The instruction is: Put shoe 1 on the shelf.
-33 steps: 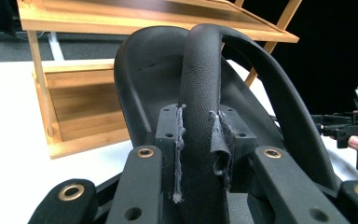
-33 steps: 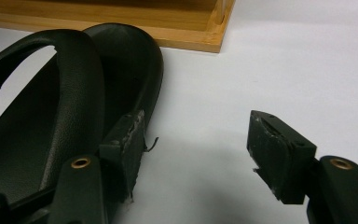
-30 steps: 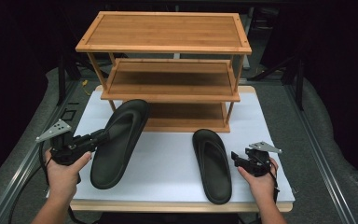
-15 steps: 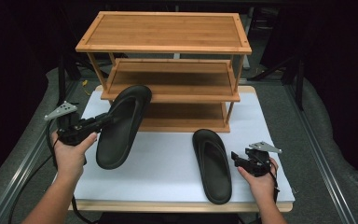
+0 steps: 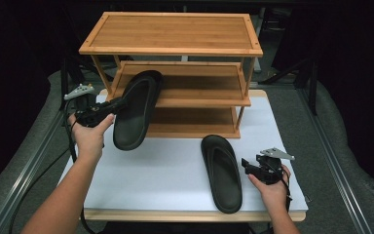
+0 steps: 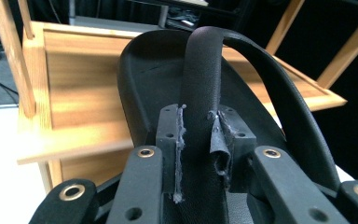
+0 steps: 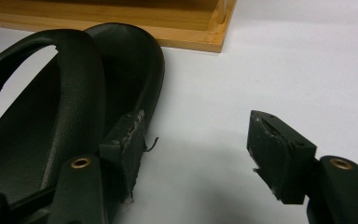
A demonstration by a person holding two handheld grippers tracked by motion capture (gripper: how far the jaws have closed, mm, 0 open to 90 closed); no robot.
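My left gripper [image 5: 119,104] is shut on the strap [image 6: 200,70] of a black slide sandal [image 5: 135,112] and holds it in the air at the left front of a bamboo shoe rack [image 5: 175,34]. The sandal's toe end overlaps the middle shelf [image 5: 199,87]. A second black sandal [image 5: 222,173] lies flat on the white board [image 5: 175,180]. My right gripper [image 5: 246,165] rests just right of this sandal and stands open. One of its pads [image 7: 130,140] sits at the sandal's [image 7: 51,130] side edge, and the other jaw is over bare board.
The rack has three shelves and stands at the back of the white board. Grey padding and metal rails [image 5: 29,161] flank the board on both sides. The rack's bottom shelf [image 5: 195,122] holds nothing.
My left hand has lifted the sandal off the board and carried it back toward the rack's middle shelf. My right hand and the second sandal have stayed put.
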